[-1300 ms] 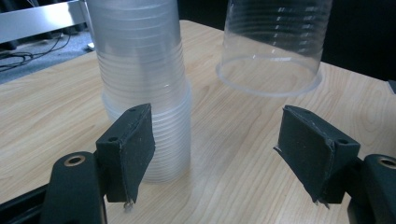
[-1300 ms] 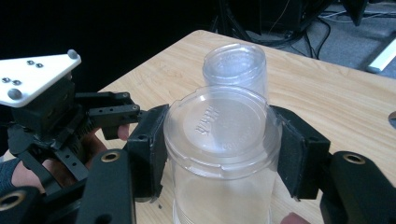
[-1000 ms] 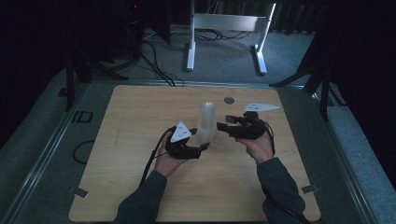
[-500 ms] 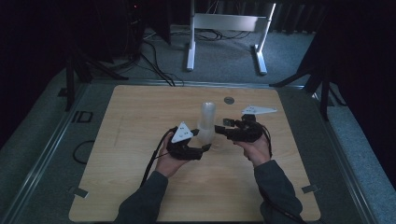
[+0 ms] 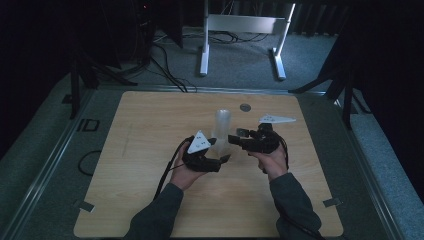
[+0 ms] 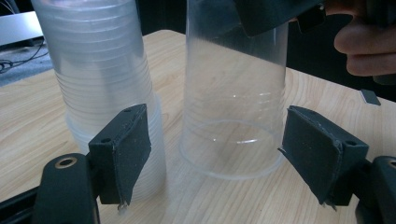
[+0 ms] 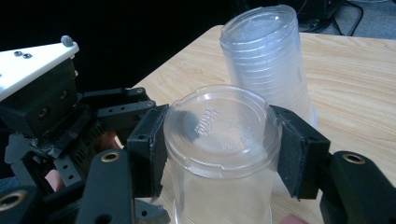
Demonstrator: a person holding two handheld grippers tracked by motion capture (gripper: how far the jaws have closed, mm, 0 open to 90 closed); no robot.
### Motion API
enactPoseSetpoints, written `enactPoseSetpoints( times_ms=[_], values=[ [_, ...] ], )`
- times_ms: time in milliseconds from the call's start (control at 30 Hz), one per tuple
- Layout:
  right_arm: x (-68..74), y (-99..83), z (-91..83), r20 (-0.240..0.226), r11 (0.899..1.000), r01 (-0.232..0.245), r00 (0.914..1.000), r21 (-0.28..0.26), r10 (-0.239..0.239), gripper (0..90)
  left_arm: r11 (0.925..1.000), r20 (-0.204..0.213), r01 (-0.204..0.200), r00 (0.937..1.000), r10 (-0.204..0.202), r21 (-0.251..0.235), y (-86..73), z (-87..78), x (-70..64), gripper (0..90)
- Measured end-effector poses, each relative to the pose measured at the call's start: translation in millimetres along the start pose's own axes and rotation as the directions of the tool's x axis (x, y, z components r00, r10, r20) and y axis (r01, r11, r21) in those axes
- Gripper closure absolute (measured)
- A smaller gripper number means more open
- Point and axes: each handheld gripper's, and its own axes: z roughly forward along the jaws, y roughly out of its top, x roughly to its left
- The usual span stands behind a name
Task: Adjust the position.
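Cups are the business here: a single clear plastic cup (image 7: 222, 154) stands upside down on the wooden table (image 5: 150, 200), just beside a tall stack of the same cups (image 7: 266, 56), also upside down. The right gripper (image 7: 219, 149) has its jaws closed on the single cup near its upturned base, one pad on either side. The left gripper (image 6: 224, 154) is wide open, its two pads standing apart around the lower rim of the single cup without touching it; the left pad sits just in front of the foot of the stack (image 6: 100, 93).

Judging from how things lie, one cup is already off the stack and resting on its rim on the table, so the separating looks done. What is left, probably, is to move or set this cup where it belongs, and perhaps to take more from the stack.

The high view places it all: both hands meet near the middle of the table, the stack (image 5: 222, 125) rising just beyond the grippers, and a small dark disc (image 5: 244, 107) lying farther back. It cannot show the grip. The right gripper view shows the pads pressed to the cup's top, plus the left gripper (image 7: 60, 116) beyond. The left gripper view shows the cup's (image 6: 233, 93) rim resting on the wood and the gap to either pad.
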Motion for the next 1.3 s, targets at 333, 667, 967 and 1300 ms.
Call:
enactPoseSetpoints(
  times_ms=[333,667,967,1300],
  values=[
    [-0.9,-4.6,3.7,-0.031,0.999,-0.043,0.9986,-0.024,0.042,41.6,0.9999,-0.009,0.006,0.9999,-0.006,-0.012,0.9,5.4,-3.4,20.1],
    [-3.4,-7.7,4.6,-0.066,0.995,-0.089,0.9941,-0.052,0.086,41.7,0.9998,-0.015,0.020,0.9997,-0.020,-0.009,-1.8,9.6,-4.2,18.3],
    [-5.7,-9.6,3.4,-0.083,0.991,-0.114,0.9906,-0.068,0.108,41.7,0.9993,0.001,0.034,0.9994,-0.034,-0.015,-4.1,12.9,-5.4,18.4],
    [-9.6,-12.2,3.1,-0.132,0.983,-0.162,0.9799,-0.087,0.149,41.7,0.9993,0.000,0.036,0.9993,-0.036,-0.012,-5.6,16.1,-6.3,18.9]
  ],
)
